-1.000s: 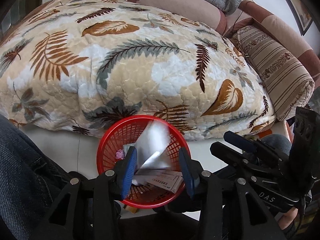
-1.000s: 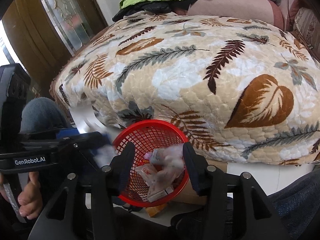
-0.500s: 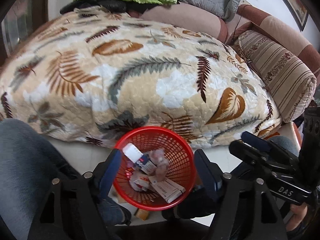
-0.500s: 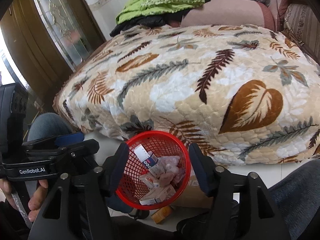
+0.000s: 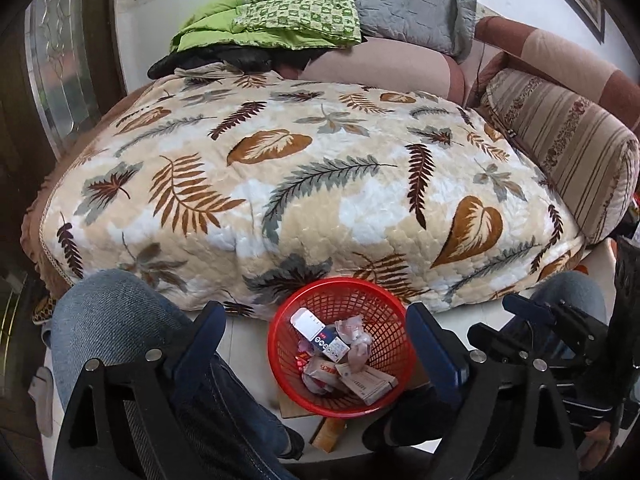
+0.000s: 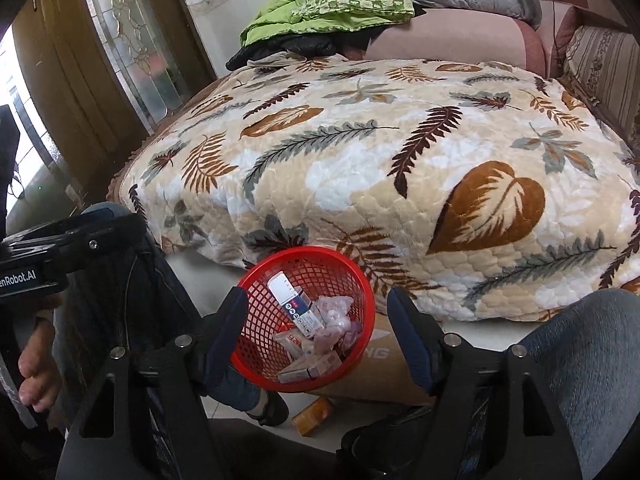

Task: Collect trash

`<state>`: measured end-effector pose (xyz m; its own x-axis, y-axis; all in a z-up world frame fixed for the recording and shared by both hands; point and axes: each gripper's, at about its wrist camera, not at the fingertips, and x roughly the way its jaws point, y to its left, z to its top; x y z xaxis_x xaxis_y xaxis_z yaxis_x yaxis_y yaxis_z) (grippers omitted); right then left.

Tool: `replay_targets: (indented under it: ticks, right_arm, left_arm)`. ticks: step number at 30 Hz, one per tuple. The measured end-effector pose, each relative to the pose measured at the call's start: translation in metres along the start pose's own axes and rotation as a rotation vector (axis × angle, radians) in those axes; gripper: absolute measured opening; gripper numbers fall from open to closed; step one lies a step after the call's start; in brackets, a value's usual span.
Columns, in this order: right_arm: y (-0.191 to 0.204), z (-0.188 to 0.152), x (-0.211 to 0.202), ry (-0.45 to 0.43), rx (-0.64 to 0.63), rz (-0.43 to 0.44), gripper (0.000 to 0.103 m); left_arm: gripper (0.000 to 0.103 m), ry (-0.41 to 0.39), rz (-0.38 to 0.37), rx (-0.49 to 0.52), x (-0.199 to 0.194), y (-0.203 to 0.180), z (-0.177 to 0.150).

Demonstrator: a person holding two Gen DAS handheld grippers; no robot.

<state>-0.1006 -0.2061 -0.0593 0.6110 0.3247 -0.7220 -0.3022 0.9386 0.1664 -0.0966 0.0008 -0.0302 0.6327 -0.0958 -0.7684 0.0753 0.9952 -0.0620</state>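
Observation:
A red mesh basket point(image 5: 280, 364) point(image 6: 360, 280) stands on the floor in front of the bed, on a cardboard box point(image 6: 380, 364). Inside lie a white and blue carton point(image 5: 320, 334) point(image 6: 296, 304), crumpled pink wrappers point(image 5: 358, 340) point(image 6: 334, 320) and flat medicine boxes point(image 5: 366, 384) point(image 6: 306, 366). My left gripper point(image 5: 316, 352) hangs above the basket, its jaws opening wide with nothing between them. My right gripper point(image 6: 316, 330) also hovers over the basket, jaws opening, nothing held. Each gripper shows at the edge of the other's view.
A bed with a leaf-print quilt point(image 5: 300, 184) point(image 6: 380, 168) fills the space behind the basket. The person's knees in jeans point(image 5: 116, 320) point(image 6: 588, 352) flank it. A small orange box point(image 6: 314, 416) lies on the floor. Folded bedding point(image 5: 288, 12) and a striped bolster point(image 5: 568, 144) lie further back.
Both grippers opened and let their trash fall into the basket. Both then rose and drew back, so the basket looks smaller and more of the bed shows.

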Motion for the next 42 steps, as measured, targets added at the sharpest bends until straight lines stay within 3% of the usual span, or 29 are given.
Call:
replay_targets:
  ticks: [11,20,42]
  right_arm:
    - [0.007,-0.002,-0.006,-0.009,-0.038,-0.052,0.073]
    - [0.009,-0.002,-0.006,-0.007,-0.036,-0.036,0.085]
    - [0.014,-0.001,-0.001,0.010,-0.054,-0.029,0.086]
  left_arm:
    - [0.094,0.035,-0.006,0.008,0.002,-0.006,-0.005]
    - [0.094,0.038,-0.007,0.010,0.003,-0.005,-0.006]
    - [0.094,0.049,-0.006,0.016,0.009,-0.006,-0.008]
